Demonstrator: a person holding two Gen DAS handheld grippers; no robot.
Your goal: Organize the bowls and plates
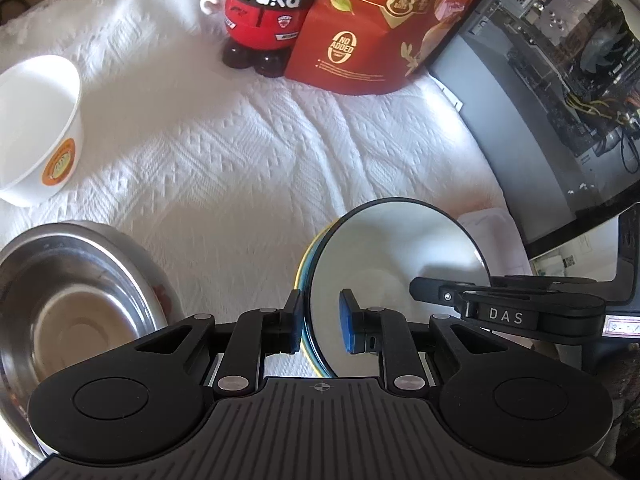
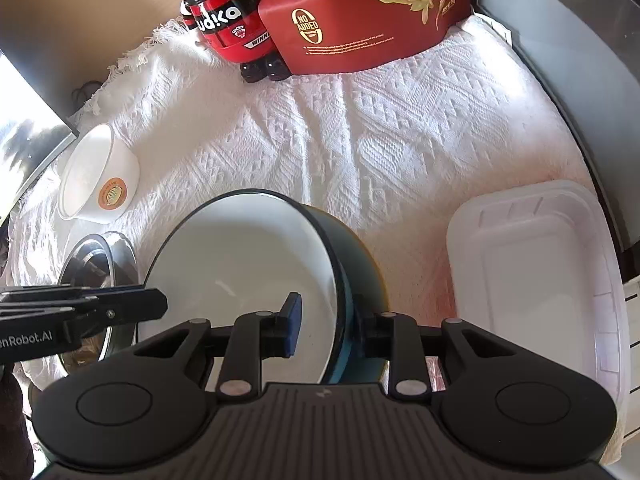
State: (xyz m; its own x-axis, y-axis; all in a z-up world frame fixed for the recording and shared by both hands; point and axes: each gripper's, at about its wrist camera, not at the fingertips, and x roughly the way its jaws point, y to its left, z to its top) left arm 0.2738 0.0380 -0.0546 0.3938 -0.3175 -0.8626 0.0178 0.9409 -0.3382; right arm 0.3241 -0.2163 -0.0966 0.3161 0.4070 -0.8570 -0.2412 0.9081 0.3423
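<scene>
A teal bowl with a white inside (image 1: 396, 256) (image 2: 248, 264) is held between both grippers above the white cloth. My left gripper (image 1: 322, 322) straddles its left rim, one finger inside and one outside, with a gap at the pads. My right gripper (image 2: 328, 326) straddles its right rim the same way. A steel bowl (image 1: 72, 312) (image 2: 104, 264) sits at the left. A small white bowl with an orange sticker (image 1: 38, 132) (image 2: 98, 174) lies tilted farther left.
A white plastic container (image 2: 536, 276) sits at the right on the white woven cloth (image 2: 380, 140). A red figurine (image 1: 262, 12) and a red bag (image 1: 376, 28) stand at the back. An open computer case (image 1: 560, 80) borders the right side.
</scene>
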